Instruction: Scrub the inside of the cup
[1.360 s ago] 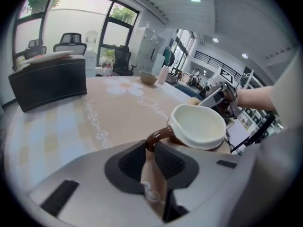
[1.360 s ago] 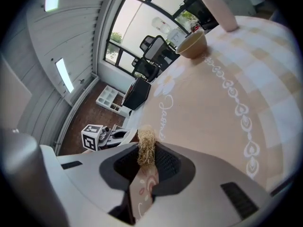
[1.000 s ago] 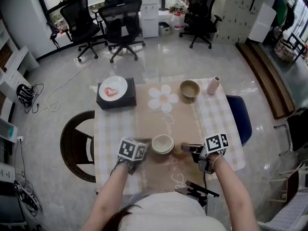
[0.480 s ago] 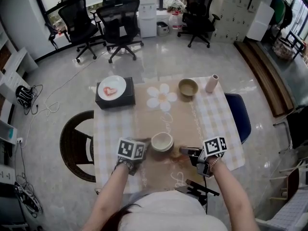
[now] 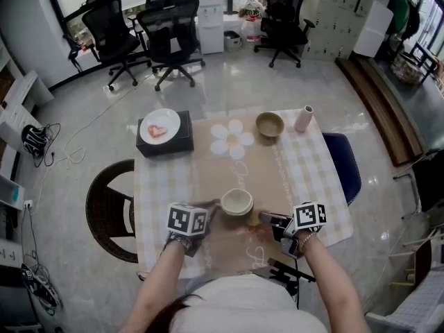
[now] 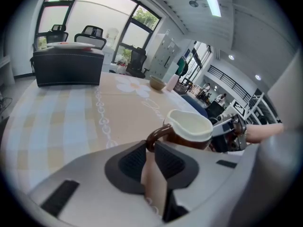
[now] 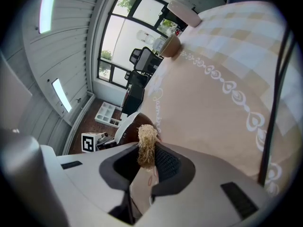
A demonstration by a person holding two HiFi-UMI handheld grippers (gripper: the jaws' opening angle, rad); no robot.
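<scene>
You're gripping one cup [image 5: 236,202] over the bench [image 5: 305,179], left claw [image 6: 152,150] pinching its brown handle, nearly closed. Just right of the cup, your right claw [image 7: 147,156] is squeezing one straw-coloured scrubber [image 7: 147,144]. Sitting well beyond the cup: one bowl [image 5: 270,124], one pink tumbler [image 5: 304,118], one plate [image 5: 159,125].

Brown cup [image 6: 190,132], cream inside; tan scrubber [image 7: 147,145]; beige checked tablecloth [image 5: 309,165].
</scene>
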